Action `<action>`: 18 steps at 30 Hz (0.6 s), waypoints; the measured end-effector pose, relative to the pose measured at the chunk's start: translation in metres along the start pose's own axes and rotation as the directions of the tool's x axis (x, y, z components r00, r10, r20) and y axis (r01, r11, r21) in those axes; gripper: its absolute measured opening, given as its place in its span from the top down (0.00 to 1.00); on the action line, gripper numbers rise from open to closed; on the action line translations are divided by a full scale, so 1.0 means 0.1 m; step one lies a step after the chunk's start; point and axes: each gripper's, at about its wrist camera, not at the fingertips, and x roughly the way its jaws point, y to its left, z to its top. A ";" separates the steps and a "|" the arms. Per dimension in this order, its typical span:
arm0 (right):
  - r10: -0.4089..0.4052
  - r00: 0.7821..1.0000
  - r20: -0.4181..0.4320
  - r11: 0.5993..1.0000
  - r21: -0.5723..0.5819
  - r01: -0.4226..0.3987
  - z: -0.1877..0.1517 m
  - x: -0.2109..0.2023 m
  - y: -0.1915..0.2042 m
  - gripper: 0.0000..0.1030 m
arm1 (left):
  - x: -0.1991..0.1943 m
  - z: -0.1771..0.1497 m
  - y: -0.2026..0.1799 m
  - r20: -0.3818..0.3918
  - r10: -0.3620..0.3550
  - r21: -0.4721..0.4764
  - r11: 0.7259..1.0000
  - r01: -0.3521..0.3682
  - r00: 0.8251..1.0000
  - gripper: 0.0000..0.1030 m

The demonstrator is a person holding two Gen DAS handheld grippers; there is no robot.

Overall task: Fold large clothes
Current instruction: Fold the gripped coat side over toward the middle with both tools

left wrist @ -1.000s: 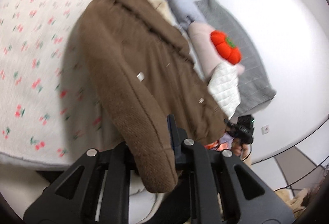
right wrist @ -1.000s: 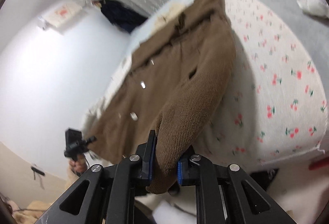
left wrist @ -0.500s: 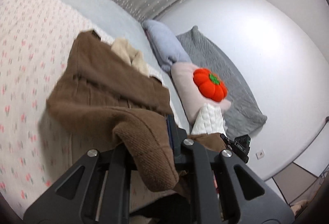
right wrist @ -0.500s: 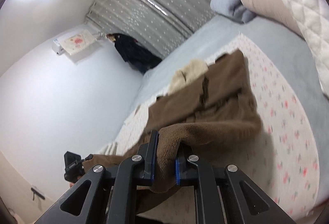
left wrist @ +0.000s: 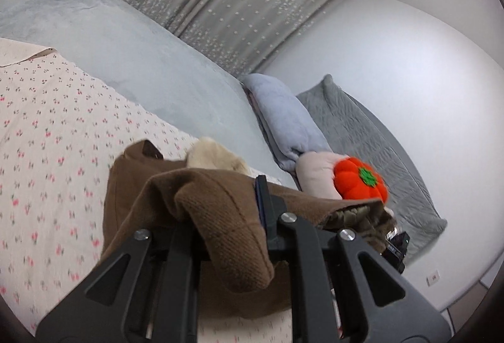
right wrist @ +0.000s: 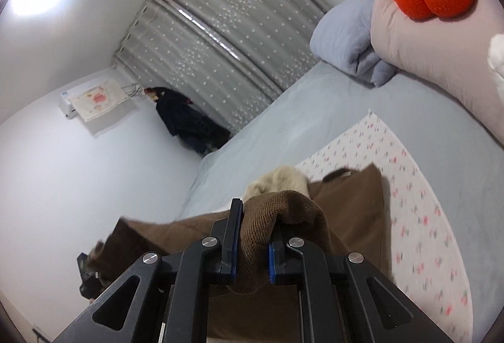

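Observation:
A brown knit coat (left wrist: 132, 185) with a cream fleece collar (left wrist: 211, 155) lies on the cherry-print sheet (left wrist: 47, 128) on the bed. My left gripper (left wrist: 226, 217) is shut on a thick brown fold of the coat's lower edge, lifted and carried over the coat's body. My right gripper (right wrist: 252, 235) is shut on another fold of the same coat (right wrist: 352, 210), also raised toward the collar (right wrist: 280, 182). The coat's lower part is hidden behind both grippers.
A pale blue bedspread (left wrist: 126, 59) lies beyond the sheet. A blue pillow (left wrist: 283, 122), a pink pillow (right wrist: 425, 43) and an orange plush pumpkin (left wrist: 360, 182) sit at the bed head. A grey starred curtain (right wrist: 226, 37) and a dark hanging garment (right wrist: 186, 122) are behind.
Both grippers lifted the coat's lower edge and carried it toward the collar, doubling the coat over. The views tilted up from the bed to the curtain and walls.

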 end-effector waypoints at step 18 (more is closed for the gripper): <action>-0.264 0.960 -0.088 0.960 0.066 0.270 0.51 2.50 -1.35 0.87 | 2.50 0.18 1.85 -0.085 0.259 -0.221 0.937 -0.272 0.962 0.82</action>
